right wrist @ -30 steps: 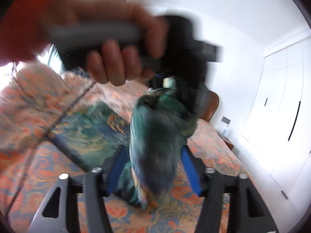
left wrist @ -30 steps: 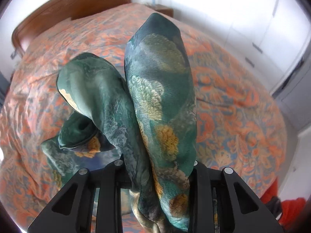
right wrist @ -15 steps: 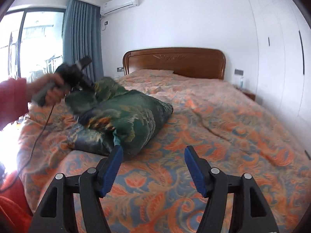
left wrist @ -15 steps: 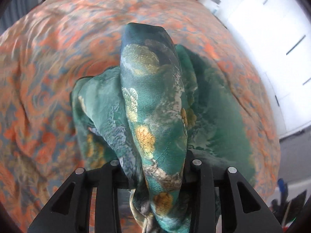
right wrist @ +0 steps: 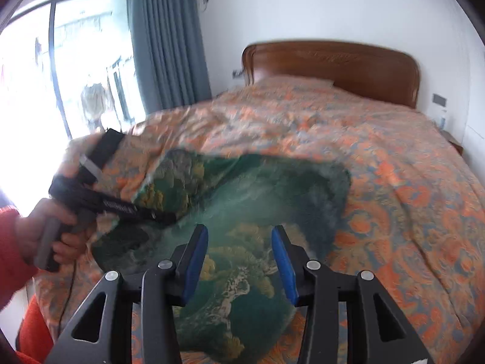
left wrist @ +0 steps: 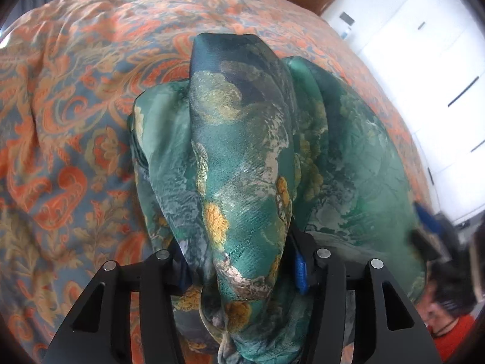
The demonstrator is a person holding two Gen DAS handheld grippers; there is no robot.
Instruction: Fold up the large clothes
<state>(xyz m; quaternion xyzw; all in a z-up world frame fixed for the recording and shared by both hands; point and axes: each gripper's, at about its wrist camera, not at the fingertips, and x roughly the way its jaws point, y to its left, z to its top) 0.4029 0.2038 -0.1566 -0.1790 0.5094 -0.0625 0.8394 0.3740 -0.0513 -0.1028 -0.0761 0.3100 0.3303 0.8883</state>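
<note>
A large green silky garment with gold and grey print lies on the bed. My left gripper is shut on a thick bunch of it, which bulges up between the jaws; the rest spreads to the right over the bed. In the right wrist view the garment lies spread on the bedspread. My right gripper is open and empty just above its near part. The left gripper, held in a hand, shows at the garment's left edge.
The bed carries an orange and blue paisley bedspread with a wooden headboard at the far end. A window and grey-blue curtain stand left. White wardrobe doors stand right of the bed. The person's red sleeve is at left.
My left gripper has come down to the bed with the bunched cloth, and the garment has spread out flatter. My right gripper let go earlier and has moved in over the garment.
</note>
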